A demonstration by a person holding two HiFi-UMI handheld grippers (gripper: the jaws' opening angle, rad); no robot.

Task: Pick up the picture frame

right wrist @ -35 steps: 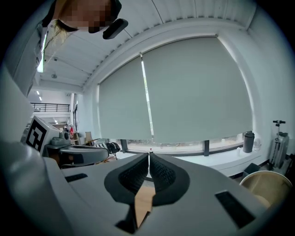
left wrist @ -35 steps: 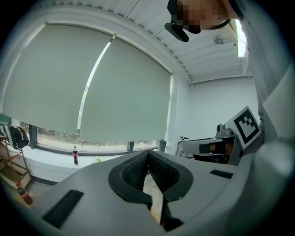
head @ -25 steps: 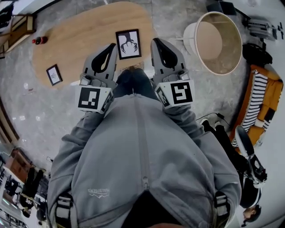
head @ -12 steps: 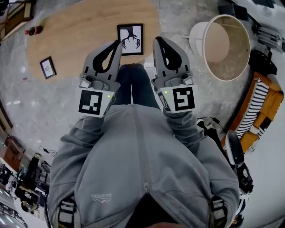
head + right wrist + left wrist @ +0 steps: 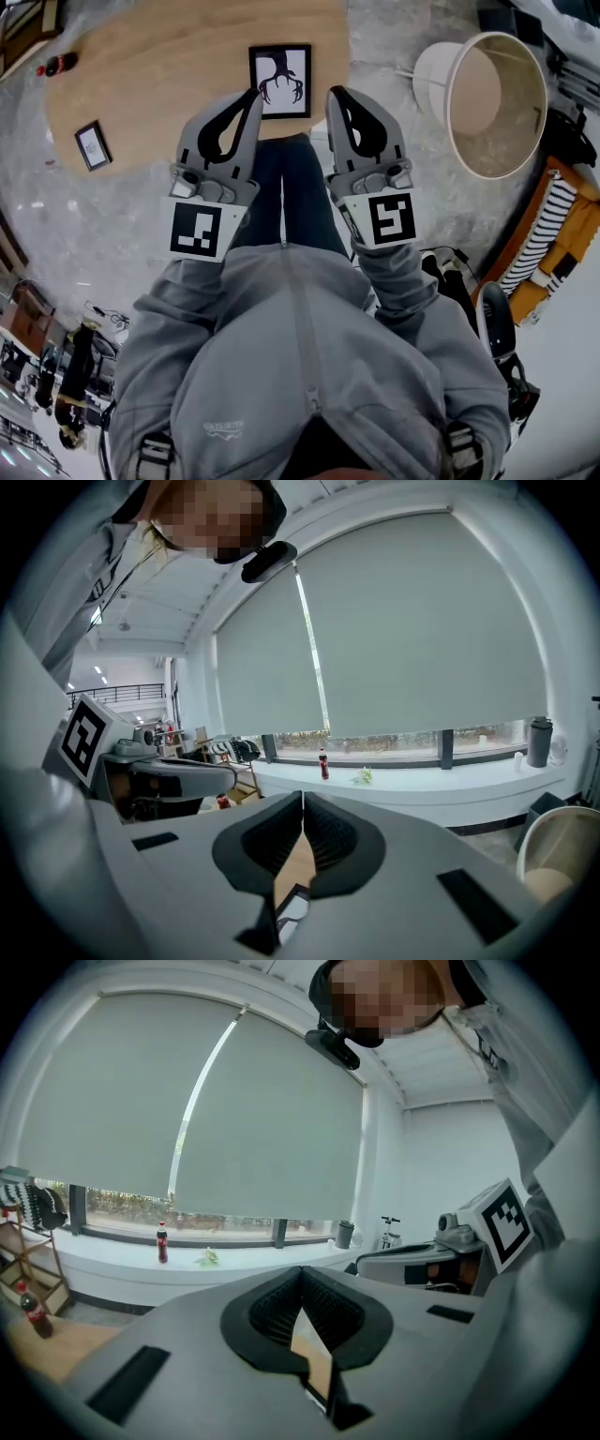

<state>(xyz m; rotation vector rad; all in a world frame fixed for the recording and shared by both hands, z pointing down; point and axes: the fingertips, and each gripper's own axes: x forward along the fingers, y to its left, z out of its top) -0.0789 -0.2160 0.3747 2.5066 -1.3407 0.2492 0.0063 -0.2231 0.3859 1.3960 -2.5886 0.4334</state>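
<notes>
A black picture frame point(image 5: 280, 81) with a dark antler print lies flat on the oval wooden table point(image 5: 169, 66), near its front edge. My left gripper point(image 5: 253, 94) is shut and empty, its tip just left of the frame's lower corner. My right gripper point(image 5: 336, 95) is also shut and empty, just right of the frame. In the left gripper view the jaws point(image 5: 302, 1271) meet, with table wood in the slot below. The right gripper view shows closed jaws point(image 5: 303, 797) and a bit of the frame point(image 5: 292, 913) under them.
A smaller black frame point(image 5: 92, 145) lies at the table's left, and a cola bottle point(image 5: 52, 66) at its far left. A big white drum lampshade point(image 5: 487, 103) stands on the floor to the right. Striped cloth on an orange seat point(image 5: 553, 234) is further right.
Both grippers have come down together toward the table. Their tips now sit level with the frame's lower corners. Both stayed shut.
</notes>
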